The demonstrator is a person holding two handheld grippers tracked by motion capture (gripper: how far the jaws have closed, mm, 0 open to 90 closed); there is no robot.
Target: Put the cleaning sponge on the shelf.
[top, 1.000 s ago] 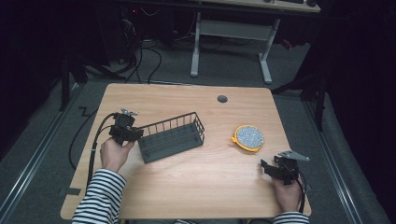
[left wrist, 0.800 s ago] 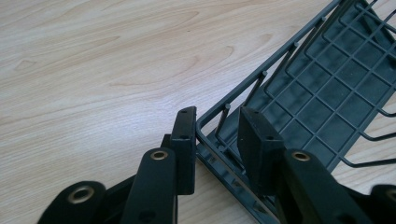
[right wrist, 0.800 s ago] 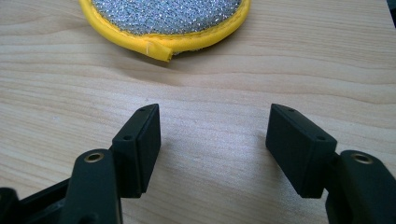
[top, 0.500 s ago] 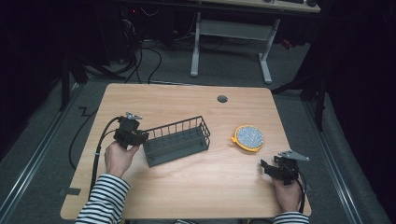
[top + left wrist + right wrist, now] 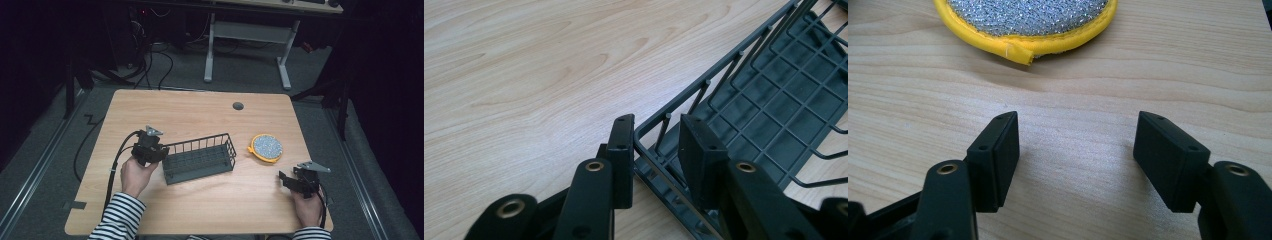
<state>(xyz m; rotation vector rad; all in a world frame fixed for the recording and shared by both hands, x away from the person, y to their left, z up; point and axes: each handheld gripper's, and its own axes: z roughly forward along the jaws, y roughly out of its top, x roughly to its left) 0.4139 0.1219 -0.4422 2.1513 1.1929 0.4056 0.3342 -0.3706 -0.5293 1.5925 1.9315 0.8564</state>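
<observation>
Two grippers I am holding over the wooden table (image 5: 200, 120). Left gripper (image 5: 161, 153): jaws straddling the end rim of the dark wire basket (image 5: 200, 158), sitting left of centre; whether they are pinching it, I cannot tell. Right gripper (image 5: 286, 181): jaws gaping wide, pointing at the yellow-rimmed scrub pad (image 5: 266, 147), near the basket's right.

High view: fixed overhead, person's side, faces forward and down, takes in the whole table (image 5: 200, 210) edge to edge. Left gripper view: very near, low, looks along its jaws at the wire basket (image 5: 769, 95) end rim, toward the table's left edge. Right gripper view: low, near the right front corner, faces the yellow scouring pad (image 5: 1028, 20). The high view shares basket (image 5: 200, 157) and pad (image 5: 266, 147) with them.
</observation>
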